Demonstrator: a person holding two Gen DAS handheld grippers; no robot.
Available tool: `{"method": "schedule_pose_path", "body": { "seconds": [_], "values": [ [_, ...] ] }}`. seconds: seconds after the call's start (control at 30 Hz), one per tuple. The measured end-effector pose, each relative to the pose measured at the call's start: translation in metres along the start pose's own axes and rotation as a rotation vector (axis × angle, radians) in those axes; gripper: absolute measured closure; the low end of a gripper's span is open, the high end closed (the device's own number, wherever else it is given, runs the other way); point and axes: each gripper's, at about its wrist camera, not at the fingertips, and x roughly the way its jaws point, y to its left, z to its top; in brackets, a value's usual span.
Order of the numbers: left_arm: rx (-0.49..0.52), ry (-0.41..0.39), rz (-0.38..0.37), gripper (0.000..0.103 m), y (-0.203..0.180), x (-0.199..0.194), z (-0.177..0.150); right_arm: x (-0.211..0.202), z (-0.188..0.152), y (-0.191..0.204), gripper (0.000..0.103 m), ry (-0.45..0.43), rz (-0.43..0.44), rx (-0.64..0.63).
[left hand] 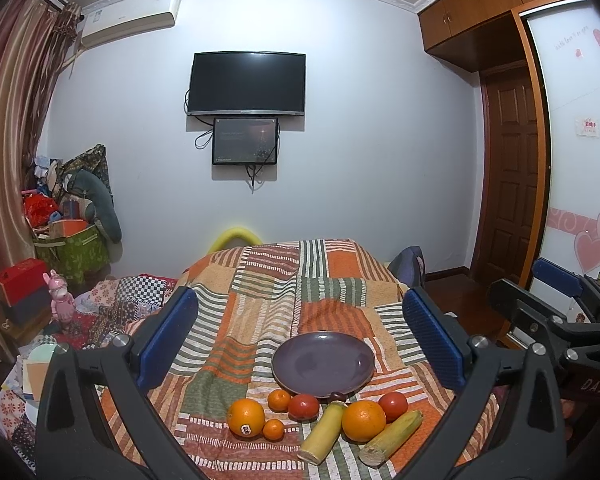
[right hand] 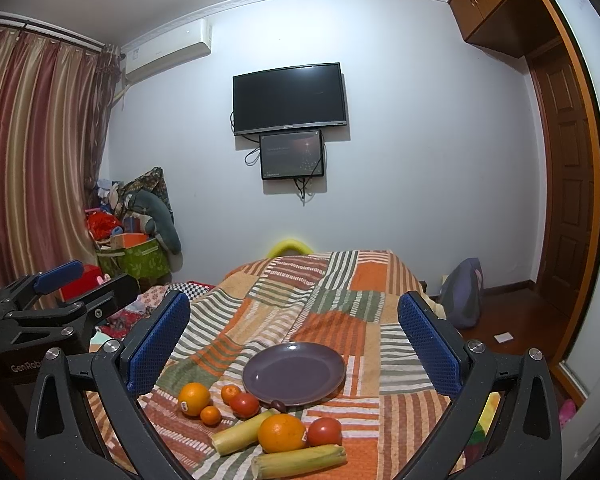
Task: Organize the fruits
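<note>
An empty purple plate lies on the patchwork cloth. In front of it lie two big oranges, two small tangerines, two red tomatoes, two yellow-green cane pieces and a small dark date at the plate's rim. My left gripper is open and empty above the fruit. My right gripper is open and empty too; it also shows at the right of the left wrist view.
The patchwork cloth covers a raised surface that drops off at the left and right. Clutter and a green bin stand at the left; a wooden door and a bag are at the right. A TV hangs on the far wall.
</note>
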Motion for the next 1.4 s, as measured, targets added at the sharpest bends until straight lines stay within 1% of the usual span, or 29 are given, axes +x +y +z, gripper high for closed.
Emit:
{"method": "schedule_pose_path", "body": {
  "seconds": [0.37, 0.6, 0.63, 0.7, 0.73, 0.8, 0.87, 0.97, 1.0, 1.2, 1.33, 1.4],
  "values": [
    [-0.001, 0.004, 0.0, 0.0, -0.001, 0.002, -0.002, 0.002, 0.001, 0.002, 0.0, 0.015, -0.001, -0.004],
    [0.002, 0.021, -0.026, 0.0, 0.001, 0.005, -0.006, 0.006, -0.001, 0.002, 0.0, 0.034, 0.024, -0.021],
    [0.009, 0.021, -0.025, 0.002, 0.0, 0.005, -0.007, 0.007, -0.001, 0.001, 0.001, 0.041, 0.034, -0.021],
    [0.026, 0.026, -0.02, 0.011, -0.001, 0.007, -0.008, 0.01, -0.003, 0.0, 0.009, 0.056, 0.044, -0.019],
    [0.034, 0.034, -0.021, 0.013, -0.001, 0.008, -0.008, 0.013, -0.005, -0.002, 0.011, 0.07, 0.051, -0.018],
    [0.041, 0.061, -0.028, 0.02, 0.001, 0.014, -0.01, 0.018, -0.009, -0.005, 0.019, 0.102, 0.059, -0.01],
    [0.038, 0.096, -0.035, 0.024, 0.006, 0.022, -0.013, 0.025, -0.016, -0.01, 0.024, 0.145, 0.062, -0.003],
    [0.035, 0.148, -0.023, 0.03, 0.016, 0.035, -0.02, 0.034, -0.028, -0.017, 0.028, 0.212, 0.054, -0.005],
    [0.035, 0.166, -0.02, 0.03, 0.019, 0.039, -0.023, 0.036, -0.032, -0.019, 0.03, 0.231, 0.055, -0.005],
    [0.013, 0.311, -0.005, 0.03, 0.043, 0.075, -0.05, 0.055, -0.062, -0.027, 0.03, 0.386, 0.071, -0.018],
    [0.018, 0.389, 0.019, 0.03, 0.052, 0.092, -0.069, 0.066, -0.081, -0.022, 0.029, 0.489, 0.108, -0.019],
    [0.018, 0.43, 0.022, 0.03, 0.057, 0.099, -0.079, 0.071, -0.088, -0.02, 0.021, 0.534, 0.125, -0.021]
  ]
}}
